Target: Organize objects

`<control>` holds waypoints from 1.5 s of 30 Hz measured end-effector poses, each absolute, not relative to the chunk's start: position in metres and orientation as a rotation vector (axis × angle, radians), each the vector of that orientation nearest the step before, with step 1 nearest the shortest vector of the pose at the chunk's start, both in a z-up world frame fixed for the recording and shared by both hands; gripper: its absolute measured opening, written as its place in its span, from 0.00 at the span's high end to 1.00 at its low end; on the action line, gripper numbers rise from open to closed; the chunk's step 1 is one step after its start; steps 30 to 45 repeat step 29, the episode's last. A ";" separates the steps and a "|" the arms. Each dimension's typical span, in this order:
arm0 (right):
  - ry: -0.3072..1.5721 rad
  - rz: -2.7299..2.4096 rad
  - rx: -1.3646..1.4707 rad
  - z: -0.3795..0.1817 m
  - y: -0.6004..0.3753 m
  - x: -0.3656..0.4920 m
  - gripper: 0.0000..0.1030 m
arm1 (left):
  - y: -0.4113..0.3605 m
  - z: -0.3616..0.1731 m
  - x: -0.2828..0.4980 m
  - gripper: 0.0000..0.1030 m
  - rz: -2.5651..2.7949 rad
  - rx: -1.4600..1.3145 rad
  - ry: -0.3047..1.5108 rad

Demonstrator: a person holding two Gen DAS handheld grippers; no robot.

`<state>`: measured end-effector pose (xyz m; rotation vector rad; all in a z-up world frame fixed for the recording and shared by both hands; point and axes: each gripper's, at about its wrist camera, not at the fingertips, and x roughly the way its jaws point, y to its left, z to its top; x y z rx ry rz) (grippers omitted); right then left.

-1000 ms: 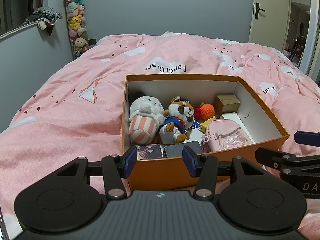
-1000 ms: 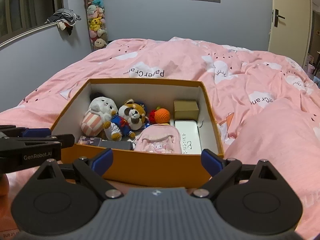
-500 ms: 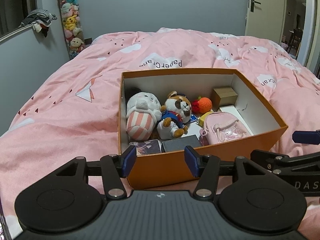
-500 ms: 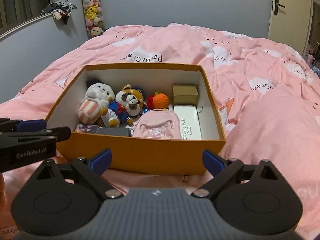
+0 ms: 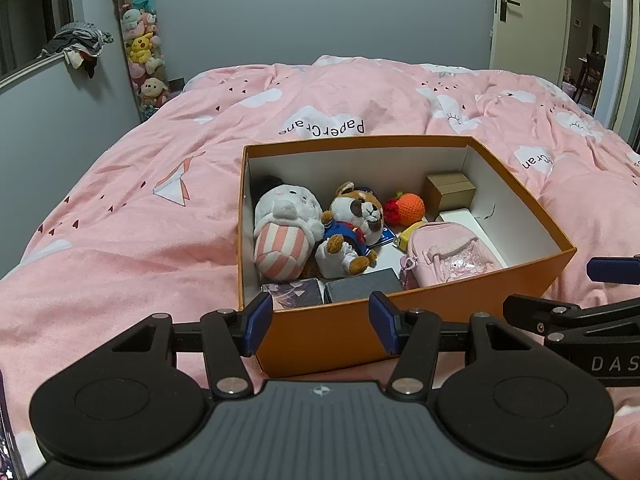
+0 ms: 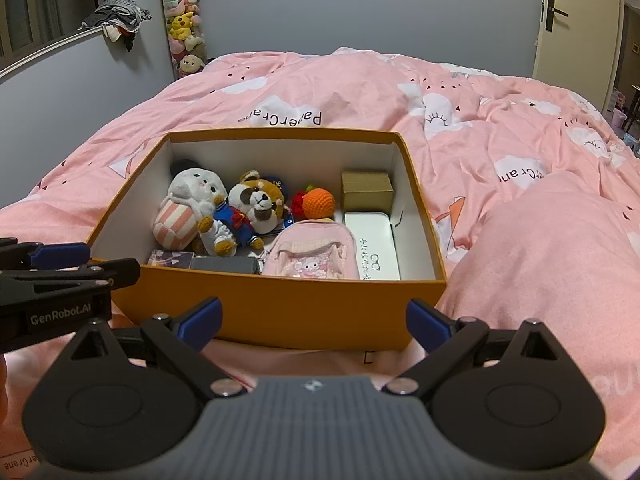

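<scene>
Jaws of left hand-held gripper point(image 5: 318, 326) have spread slightly wider than before.

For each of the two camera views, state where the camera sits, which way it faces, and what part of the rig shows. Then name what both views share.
Left wrist: sits on the left gripper, looking forward and down at the open orange cardboard box on the pink quilt; its own blue-padded fingers show, the right gripper at the right edge.
Right wrist: sits on the right gripper, facing likewise; its wider-spread fingers show, the left gripper at the left edge.
Shared: box, striped plush, door.
</scene>
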<state>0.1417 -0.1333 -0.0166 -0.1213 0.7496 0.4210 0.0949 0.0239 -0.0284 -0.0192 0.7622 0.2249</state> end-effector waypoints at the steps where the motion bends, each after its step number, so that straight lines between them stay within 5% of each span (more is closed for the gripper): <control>1: 0.749 0.420 -0.121 -0.016 -0.133 0.142 0.05 | 0.024 -0.028 0.095 0.37 0.226 -0.017 0.762; 45: 0.743 0.408 -0.117 -0.014 -0.134 0.141 0.05 | 0.023 -0.025 0.093 0.37 0.198 0.005 0.759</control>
